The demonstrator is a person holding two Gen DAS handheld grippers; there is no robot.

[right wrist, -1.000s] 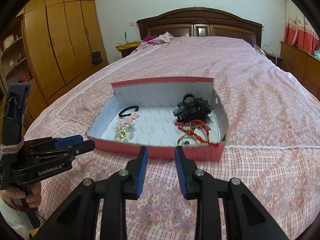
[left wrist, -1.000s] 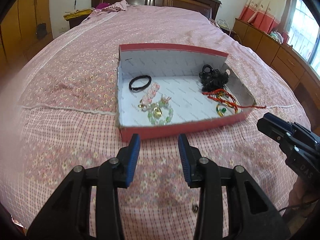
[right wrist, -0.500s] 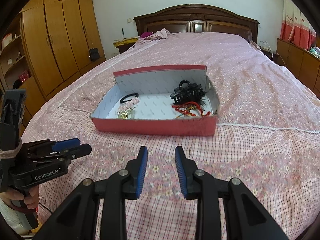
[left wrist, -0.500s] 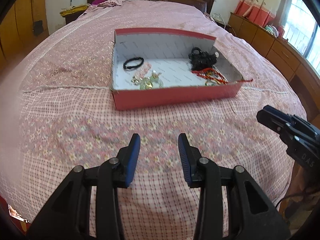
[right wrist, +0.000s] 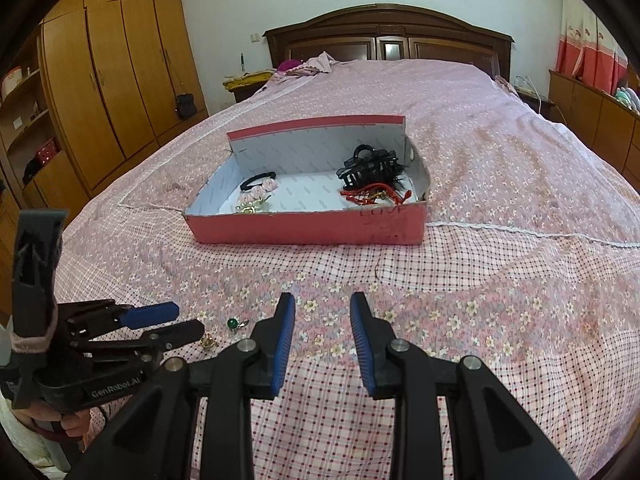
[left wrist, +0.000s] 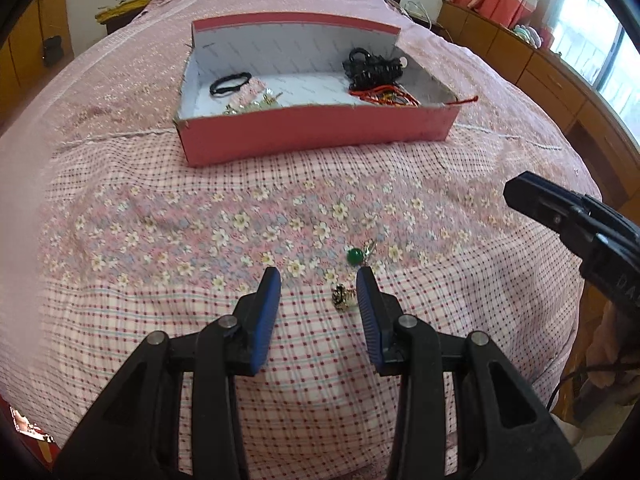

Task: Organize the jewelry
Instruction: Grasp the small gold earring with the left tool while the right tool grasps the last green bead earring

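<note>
A red cardboard box (left wrist: pixel 320 138) with a white inside lies on the pink bedspread. It holds a black hair tie (left wrist: pixel 230 82), a black claw clip (left wrist: pixel 374 66), red cords (left wrist: pixel 384 97) and pale gold and pink pieces (left wrist: pixel 248 101). Nearer, on the bedspread, lie a green bead earring (left wrist: pixel 355 256) and a small gold piece (left wrist: pixel 343 297). My left gripper (left wrist: pixel 318 280) is open above the cloth, the gold piece lying between its fingers close to the right one. My right gripper (right wrist: pixel 322 304) is open and holds nothing, short of the box (right wrist: pixel 308 228). Left of it I see the left gripper (right wrist: pixel 188 319) over the gold piece (right wrist: pixel 208 342).
The bed runs back to a dark wooden headboard (right wrist: pixel 388 36). Wooden wardrobes (right wrist: pixel 112 80) stand to the left, low cabinets (left wrist: pixel 540 60) under a window to the right. A person's hand (right wrist: pixel 72 428) holds the left gripper's handle at the bed's near edge.
Both grippers have drawn back from the box toward the bed's near edge, and the left one has dipped. The green earring and gold piece have come into view at the left fingertips.
</note>
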